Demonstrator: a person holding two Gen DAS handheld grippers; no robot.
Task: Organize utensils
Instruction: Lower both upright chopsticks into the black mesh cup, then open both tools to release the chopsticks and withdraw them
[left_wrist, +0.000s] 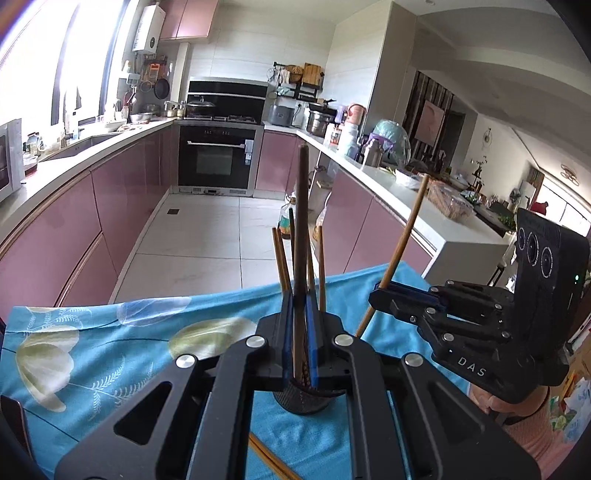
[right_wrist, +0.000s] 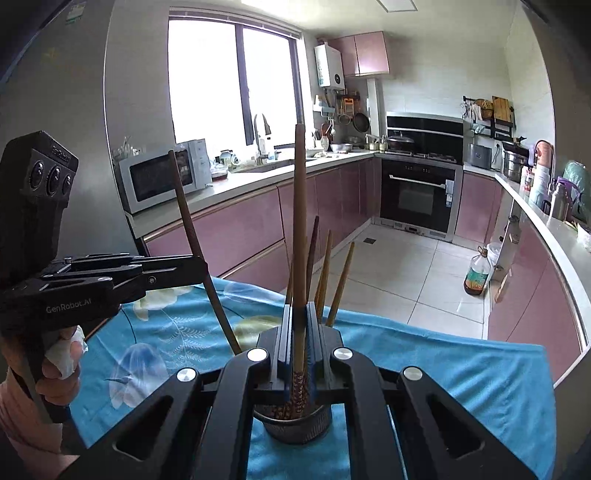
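A black mesh holder (left_wrist: 301, 400) (right_wrist: 295, 424) stands on the blue flowered cloth (left_wrist: 110, 350) with several chopsticks (left_wrist: 320, 266) (right_wrist: 325, 277) upright in it. My left gripper (left_wrist: 299, 295) (right_wrist: 201, 271) is shut on a dark brown chopstick (left_wrist: 303, 221) (right_wrist: 188, 221) that points up. My right gripper (right_wrist: 301, 310) (left_wrist: 380, 290) is shut on a lighter chopstick (right_wrist: 299, 221) (left_wrist: 406, 236) with a patterned lower end. Both held sticks hang just over the holder; the gripper bodies hide their lower tips.
Two loose chopsticks (left_wrist: 269, 461) lie on the cloth at the near edge. The table's far edge drops to a tiled floor (right_wrist: 406, 277), where an oil bottle (right_wrist: 478, 275) stands by pink cabinets. A person's hand (right_wrist: 59, 365) grips the left handle.
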